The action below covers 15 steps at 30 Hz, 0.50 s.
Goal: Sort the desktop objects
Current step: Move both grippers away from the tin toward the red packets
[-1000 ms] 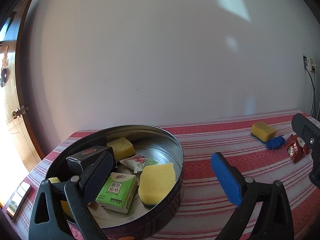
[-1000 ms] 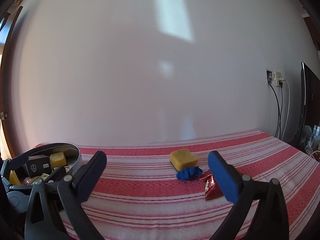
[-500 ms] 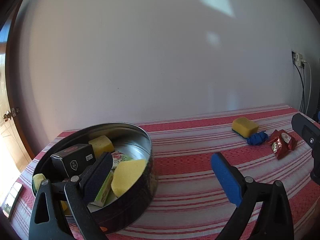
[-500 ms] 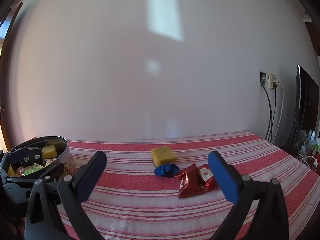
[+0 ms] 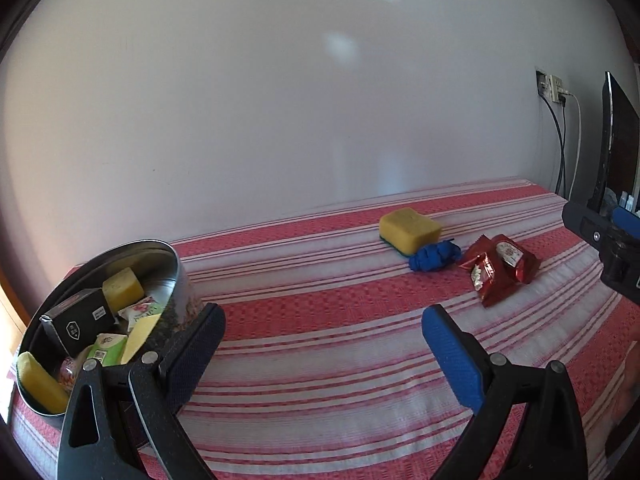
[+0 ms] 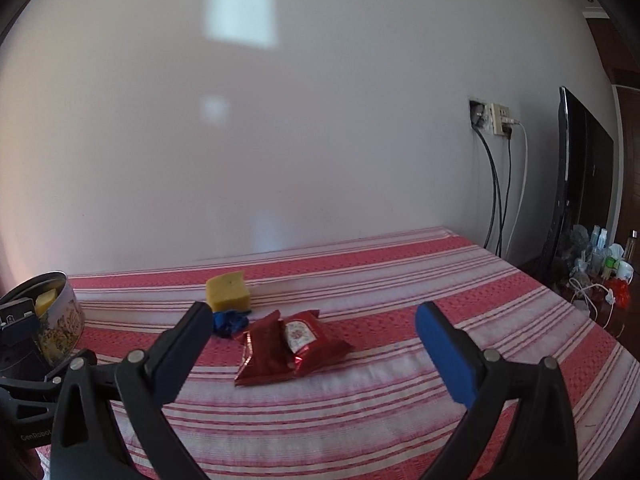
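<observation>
The left gripper (image 5: 322, 354) is spread wide and holds nothing. It hangs over the red striped tabletop (image 5: 320, 288). The right gripper (image 6: 314, 346) is spread wide too, and it is empty.

Right beside the left gripper's dark finger, at the left edge of the tabletop, sits one round metal tin (image 5: 182, 300). Its outer wall has a picture print on it. The tin is crowded. In it are three yellow sponges, counting the one (image 5: 40, 380) leaning at the near rim, a flat one (image 5: 138, 336) in the middle and a block (image 5: 122, 290) at the far side. There is also one black box (image 5: 78, 326), one green packet (image 5: 106, 352) and one white packet (image 5: 140, 312) with a pink flower print.

Farther out, toward the middle of the tabletop, lie two shiny red snack packets (image 6: 292, 346), one lying partly over the other. Just behind them is one small blue bundle (image 6: 229, 322). It touches one more yellow sponge (image 6: 228, 290) with a green underside.

Past the far right corner, cables hang from a wall socket (image 6: 494, 118), next to a dark flat screen (image 6: 576, 184).
</observation>
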Tool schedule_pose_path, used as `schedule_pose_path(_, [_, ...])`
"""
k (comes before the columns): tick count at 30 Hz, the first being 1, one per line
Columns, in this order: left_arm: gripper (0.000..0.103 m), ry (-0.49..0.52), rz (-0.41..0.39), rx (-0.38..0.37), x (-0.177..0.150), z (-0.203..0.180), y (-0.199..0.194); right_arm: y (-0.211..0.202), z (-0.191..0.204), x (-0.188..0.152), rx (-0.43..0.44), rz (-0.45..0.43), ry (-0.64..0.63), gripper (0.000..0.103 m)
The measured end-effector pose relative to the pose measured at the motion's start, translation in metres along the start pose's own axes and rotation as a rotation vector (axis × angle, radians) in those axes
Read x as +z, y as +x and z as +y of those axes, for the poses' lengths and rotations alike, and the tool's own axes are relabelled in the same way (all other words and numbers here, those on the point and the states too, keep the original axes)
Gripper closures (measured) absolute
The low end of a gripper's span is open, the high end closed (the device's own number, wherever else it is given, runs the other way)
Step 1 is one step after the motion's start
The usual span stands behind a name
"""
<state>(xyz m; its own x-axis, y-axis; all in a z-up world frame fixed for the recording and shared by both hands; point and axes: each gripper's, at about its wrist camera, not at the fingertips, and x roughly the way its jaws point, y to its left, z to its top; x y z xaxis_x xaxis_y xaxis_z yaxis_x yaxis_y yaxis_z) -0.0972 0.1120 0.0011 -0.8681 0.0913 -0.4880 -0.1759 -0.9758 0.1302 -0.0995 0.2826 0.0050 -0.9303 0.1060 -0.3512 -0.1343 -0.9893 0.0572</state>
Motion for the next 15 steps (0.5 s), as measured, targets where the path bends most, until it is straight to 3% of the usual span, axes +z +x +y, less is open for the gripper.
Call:
schedule_pose_path(2, [0.003, 0.018, 0.025, 0.004, 0.002, -0.01, 0.005, 0.008, -0.01, 0.001, -0.023, 0.038, -0.007, 0.003])
schedule_pose_path(4, [0.003, 0.03, 0.053, -0.005, 0.004, -0.019, 0.011, 0.016, -0.018, 0.002, -0.029, 0.08, -0.017, 0.018])
schedule_pose_path(8, [0.003, 0.016, 0.131, -0.043, 0.005, -0.032, 0.026, 0.041, -0.026, 0.001, 0.008, 0.206, -0.05, 0.023])
schedule_pose_path(10, [0.003, -0.014, 0.172, -0.067, 0.006, -0.035, 0.034, 0.054, -0.026, -0.001, 0.013, 0.258, -0.07, 0.031])
schedule_pose_path(15, [0.003, -0.043, 0.225, -0.125, 0.008, -0.051, 0.046, 0.083, -0.016, -0.003, 0.022, 0.357, -0.139, 0.033])
